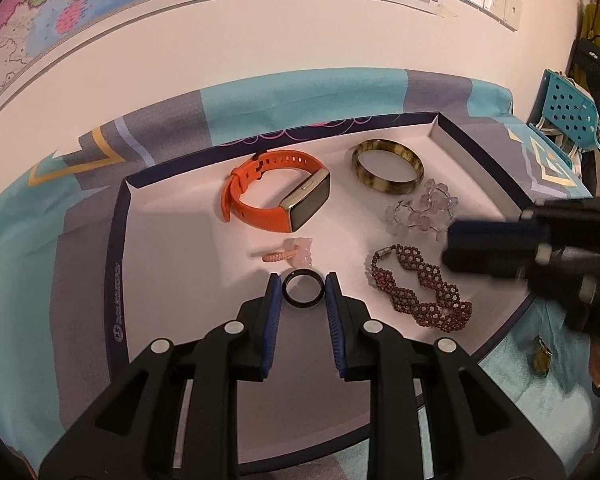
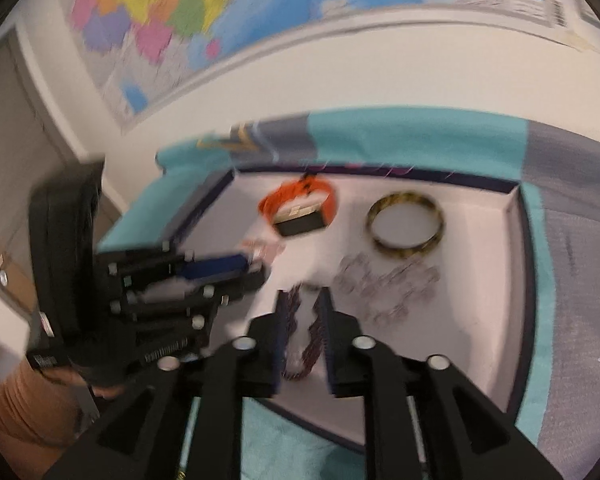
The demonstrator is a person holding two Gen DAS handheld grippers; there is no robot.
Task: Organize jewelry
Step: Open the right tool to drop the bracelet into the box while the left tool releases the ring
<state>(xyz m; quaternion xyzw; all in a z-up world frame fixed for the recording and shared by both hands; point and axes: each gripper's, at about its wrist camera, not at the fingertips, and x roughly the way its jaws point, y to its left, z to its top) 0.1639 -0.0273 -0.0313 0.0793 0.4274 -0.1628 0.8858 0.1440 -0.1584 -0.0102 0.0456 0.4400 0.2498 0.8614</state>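
— Jewelry's nearly all inside the white tray (image 1: 172,240) already, as far as I can tell. Nearest us, the black ring (image 1: 303,289) sits between the pads of the left gripper (image 1: 302,286), at the tray's near edge.

— Held?

— Looks it; the jaws stand narrow with the blue pads at either side of the ring. Whether it rests on the tray floor or hangs just above, I can't say.

— And the other hand?

— The right gripper (image 2: 303,304) is slightly parted over the dark red beaded bracelet (image 1: 420,290), which lies flat in the tray's near right part. Beads show between the fingers, but that view is blurred, so whether the pads press on them I can't tell.

— Further in?

— Mid-tray, a small pink piece (image 1: 288,252) just beyond the ring, and a cluster of clear beads (image 1: 420,212) beyond the bracelet. Towards the far wall, the orange smart band (image 1: 268,192) left of centre, the mottled bangle (image 1: 388,168) to its right.

— What's left, then?

— I'd judge only setting down the ring, perhaps tidying the bracelet. Some small object (image 1: 540,360) lies on the teal cloth (image 1: 300,88) outside the tray's near right corner; too unclear to name.
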